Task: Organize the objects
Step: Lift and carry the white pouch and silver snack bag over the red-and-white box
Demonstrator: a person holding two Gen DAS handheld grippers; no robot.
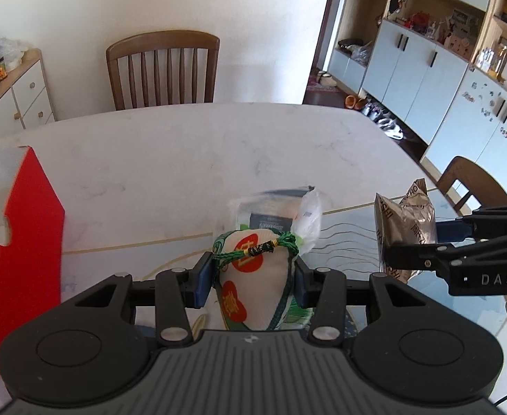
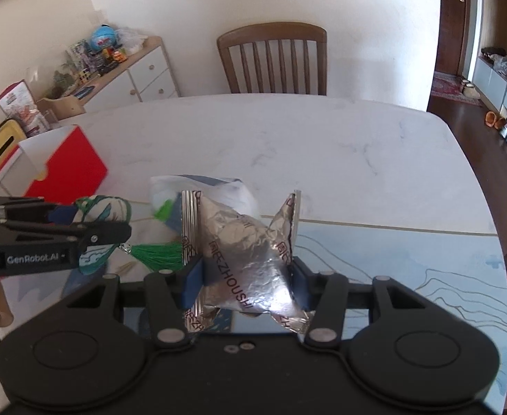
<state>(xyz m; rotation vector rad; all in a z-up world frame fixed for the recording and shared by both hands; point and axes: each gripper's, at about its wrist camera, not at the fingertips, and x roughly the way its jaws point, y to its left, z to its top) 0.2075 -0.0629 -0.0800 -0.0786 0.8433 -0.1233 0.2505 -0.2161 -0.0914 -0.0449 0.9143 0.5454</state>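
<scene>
My left gripper (image 1: 251, 282) is shut on a white cloth pouch (image 1: 253, 276) with red patches and a green cord, held above the table. It also shows in the right wrist view (image 2: 101, 214), with a green tassel (image 2: 156, 254) hanging. My right gripper (image 2: 246, 278) is shut on a crumpled silver foil packet (image 2: 243, 256), held above the table; the packet shows at the right of the left wrist view (image 1: 404, 228). A clear plastic bag (image 1: 281, 214) with dark and green contents lies on the table between them, also in the right wrist view (image 2: 201, 190).
An open red-and-white box (image 2: 66, 166) stands at the table's left, and shows in the left wrist view (image 1: 28, 235). A white marble table (image 1: 184, 148) carries a blue patterned mat (image 2: 409, 263) at the front right. Wooden chairs (image 1: 163, 69) stand behind and right.
</scene>
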